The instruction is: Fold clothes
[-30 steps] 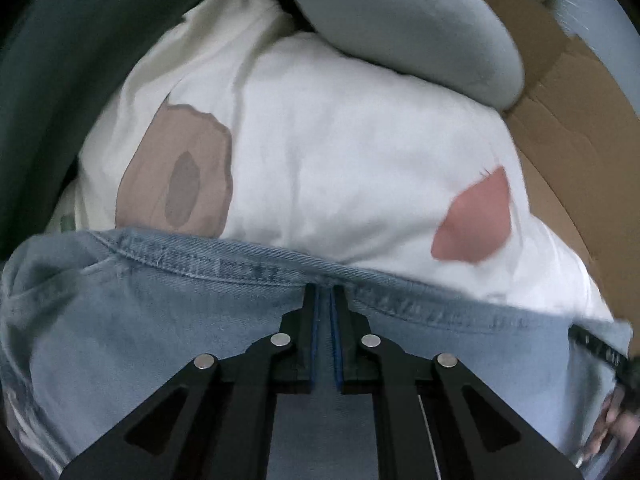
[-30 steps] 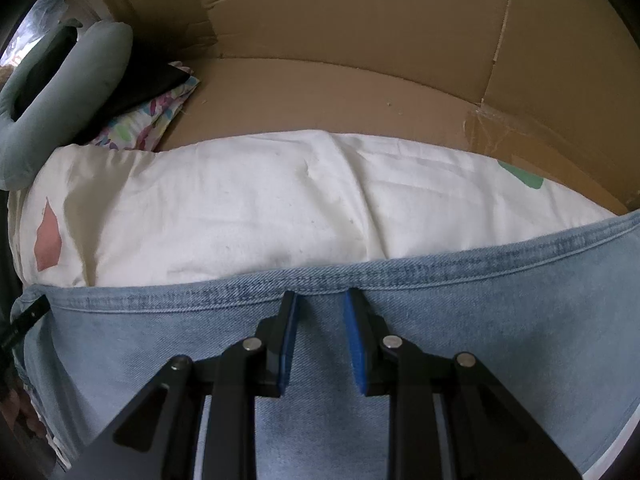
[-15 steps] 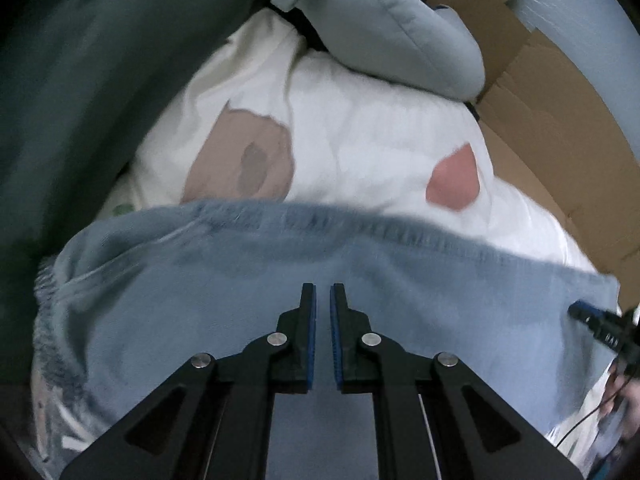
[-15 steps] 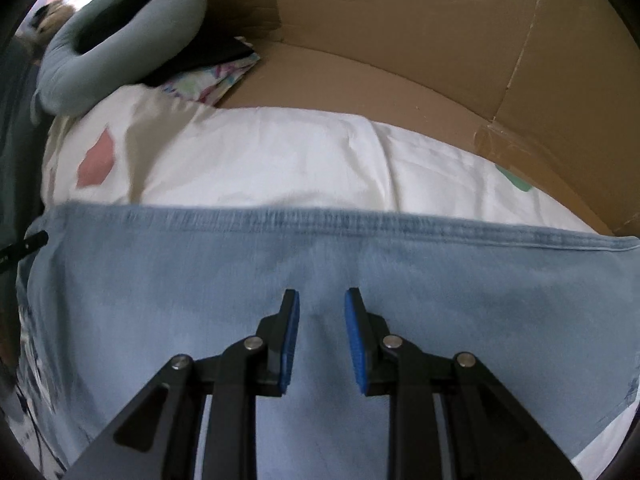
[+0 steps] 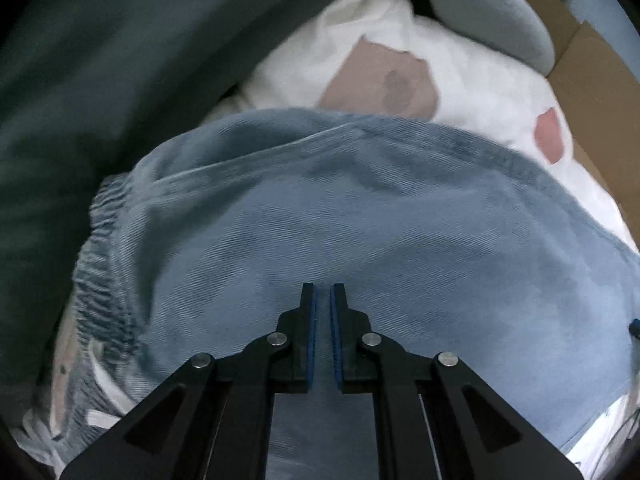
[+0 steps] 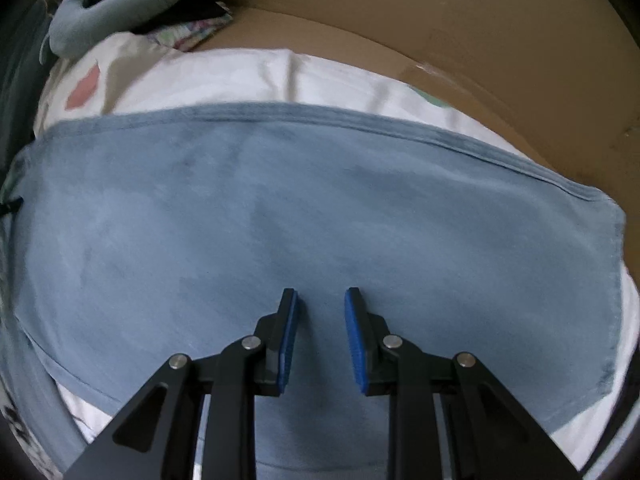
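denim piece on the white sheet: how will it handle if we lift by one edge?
Likely floppy: the denim drapes over the sheet with soft creases. Probably heavyish for cloth, since the twill looks thick. The gathered waistband may bunch and sag.

White patterned sheet (image 6: 248,76) on cardboard (image 6: 400,12); denim garment (image 6: 280,208) spread atop
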Motion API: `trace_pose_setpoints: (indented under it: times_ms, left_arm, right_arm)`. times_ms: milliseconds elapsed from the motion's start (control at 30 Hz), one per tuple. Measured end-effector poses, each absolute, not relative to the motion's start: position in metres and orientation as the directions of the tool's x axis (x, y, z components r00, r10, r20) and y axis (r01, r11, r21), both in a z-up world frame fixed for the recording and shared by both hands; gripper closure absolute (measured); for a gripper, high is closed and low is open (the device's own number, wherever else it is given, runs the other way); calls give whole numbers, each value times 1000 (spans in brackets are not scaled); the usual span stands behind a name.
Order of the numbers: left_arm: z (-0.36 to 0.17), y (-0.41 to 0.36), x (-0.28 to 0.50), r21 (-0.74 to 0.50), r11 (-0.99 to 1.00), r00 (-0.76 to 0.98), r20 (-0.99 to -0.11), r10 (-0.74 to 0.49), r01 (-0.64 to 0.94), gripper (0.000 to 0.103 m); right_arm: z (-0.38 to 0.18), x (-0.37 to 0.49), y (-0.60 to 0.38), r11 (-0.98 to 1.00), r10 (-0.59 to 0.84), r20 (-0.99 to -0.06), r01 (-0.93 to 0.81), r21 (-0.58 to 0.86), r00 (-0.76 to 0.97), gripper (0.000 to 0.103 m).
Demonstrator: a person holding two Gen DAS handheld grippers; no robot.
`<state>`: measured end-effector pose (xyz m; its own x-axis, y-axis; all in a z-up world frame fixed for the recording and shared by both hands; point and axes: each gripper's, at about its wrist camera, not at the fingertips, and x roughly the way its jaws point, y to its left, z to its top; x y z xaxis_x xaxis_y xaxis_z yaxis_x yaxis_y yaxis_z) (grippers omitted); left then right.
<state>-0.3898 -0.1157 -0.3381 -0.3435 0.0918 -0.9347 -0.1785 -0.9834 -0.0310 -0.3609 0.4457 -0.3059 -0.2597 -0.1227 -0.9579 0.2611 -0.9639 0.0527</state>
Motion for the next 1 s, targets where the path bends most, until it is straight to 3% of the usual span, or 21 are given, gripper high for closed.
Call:
trace_pose_setpoints:
  times_ms: [200, 400, 600, 700, 867, 1000]
  left_arm:
    - [-321, -152, -394, -40, -995, -337, -939, 67, -87, 95]
    - [-302, -156, -372, -60, -987, -320, -942, 106, -149, 95]
    - [-327, -151, -364, -38, -987, -186, -980, 68, -159, 95]
    - [-328, -151, -369, -51, -994, -186, -980, 69, -97, 95]
    - [-326, -144, -367, 34, -991, -220, -975, -5, -127, 91]
    - [-324, -158, -370, 0, -999, -221, -975, 12, -54, 92]
  right_arm:
    - [-308, -354, 492, -980, -76, -967, 197, 27, -245, 85]
    - [-299, -347, 518, -993, -31, -972, 118, 4, -233, 85]
    - [-306, -330, 525, -991, -13, -988, 130, -7, -153, 85]
    - [-308, -325, 528, -993, -17, -990, 122, -1, -139, 83]
    - [-311, -321, 532, -992, -37, -989, 127, 19, -140, 82]
    - [-312, -318, 535, -993, -72, -986, 106, 57, -150, 82]
